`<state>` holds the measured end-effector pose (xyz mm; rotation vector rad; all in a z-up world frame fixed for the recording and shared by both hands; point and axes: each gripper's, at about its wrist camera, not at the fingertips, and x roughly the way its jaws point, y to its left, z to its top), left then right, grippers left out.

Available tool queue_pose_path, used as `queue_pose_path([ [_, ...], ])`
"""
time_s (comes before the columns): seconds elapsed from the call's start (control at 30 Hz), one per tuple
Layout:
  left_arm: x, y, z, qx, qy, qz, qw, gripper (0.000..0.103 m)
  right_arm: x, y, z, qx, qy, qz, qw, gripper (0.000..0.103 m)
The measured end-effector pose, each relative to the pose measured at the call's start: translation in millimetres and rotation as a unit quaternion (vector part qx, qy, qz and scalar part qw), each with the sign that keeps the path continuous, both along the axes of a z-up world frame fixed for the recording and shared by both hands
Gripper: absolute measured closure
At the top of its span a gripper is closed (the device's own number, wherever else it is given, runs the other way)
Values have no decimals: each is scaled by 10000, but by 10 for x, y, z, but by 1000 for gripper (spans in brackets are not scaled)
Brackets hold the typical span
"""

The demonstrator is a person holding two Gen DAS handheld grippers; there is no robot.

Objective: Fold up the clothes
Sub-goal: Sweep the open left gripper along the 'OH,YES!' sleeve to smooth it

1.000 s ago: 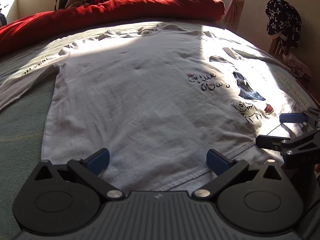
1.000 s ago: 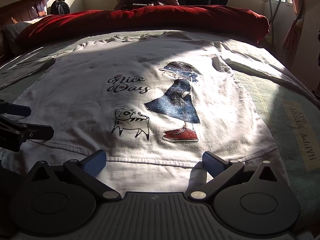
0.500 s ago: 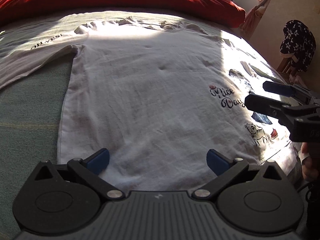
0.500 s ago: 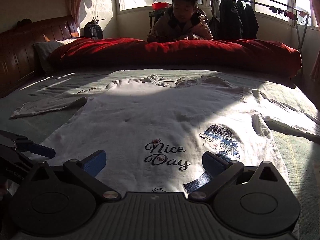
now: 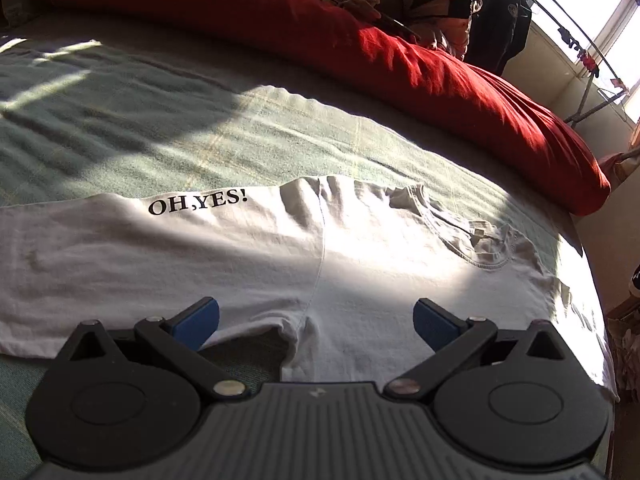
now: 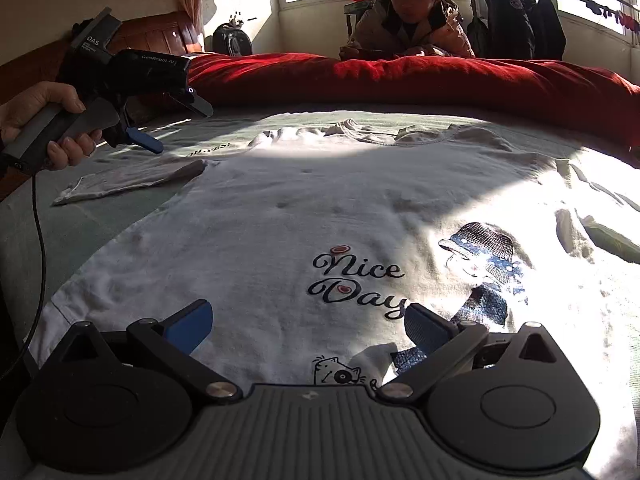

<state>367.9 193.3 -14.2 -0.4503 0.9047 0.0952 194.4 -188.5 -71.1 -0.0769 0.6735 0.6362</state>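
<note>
A white long-sleeved shirt (image 6: pixel 304 208) lies flat, front up, on the green bedcover, printed with "Nice Day" and a cartoon figure. Its left sleeve (image 5: pixel 120 248) carries the words "OH,YES!". My left gripper (image 5: pixel 316 320) is open, hovering over the armpit where that sleeve meets the body. In the right wrist view the left gripper (image 6: pixel 160 124) hangs above the sleeve (image 6: pixel 132 178), held by a hand (image 6: pixel 44 120). My right gripper (image 6: pixel 308 326) stands open over the lower chest of the shirt, empty.
A thick red duvet roll (image 6: pixel 420 80) runs along the far side of the bed. A person (image 6: pixel 408 28) leans on it from behind. A wooden headboard (image 6: pixel 156 36) is at the left. Bare green bedcover (image 5: pixel 160 128) lies beyond the sleeve.
Both grippers left the hem and moved up the shirt. The left one swung out to the left sleeve and armpit; the right one rose above the print. Both stayed open.
</note>
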Motion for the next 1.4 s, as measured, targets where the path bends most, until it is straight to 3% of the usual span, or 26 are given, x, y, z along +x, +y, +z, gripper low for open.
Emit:
queue_pose_path([
  [0.2, 459, 254, -376, -182, 196, 248, 9993, 0, 9, 71, -83, -174, 41, 125, 9998, 0],
  [0.3, 530, 409, -519, -115, 289, 398, 9987, 0, -22, 122, -98, -444, -165, 132, 9988, 0],
  [0.47, 665, 581, -580, 206, 156, 642, 9976, 0, -18, 167, -120, -534, -249, 214, 9980, 0],
  [0.53, 671, 613, -531, 171, 186, 739, 9969, 1, -6, 189, -141, -580, -246, 191, 9978, 0],
  [0.7, 388, 595, -327, 156, -131, 467, 9987, 0, -14, 192, -144, -561, -272, 173, 9979, 0],
  [0.8, 198, 699, -417, 134, 34, 602, 9981, 0, -24, 190, -133, -546, -257, 171, 9980, 0],
  [1.0, -198, 951, -450, 146, 203, 1360, 9904, 1, -47, 162, -80, -413, -238, 181, 9987, 0],
  [1.2, -416, 985, -493, 473, 645, 1455, 9861, 1, -91, 96, 12, -172, -274, 183, 9993, 0],
  [1.3, -541, 913, -376, 223, 484, 1538, 9867, 1, -111, 69, 50, -99, -311, 160, 9993, 0],
  [1.4, -534, 706, -241, 147, 270, 1253, 9916, 1, -122, 37, 76, 7, -296, 145, 9995, 0],
])
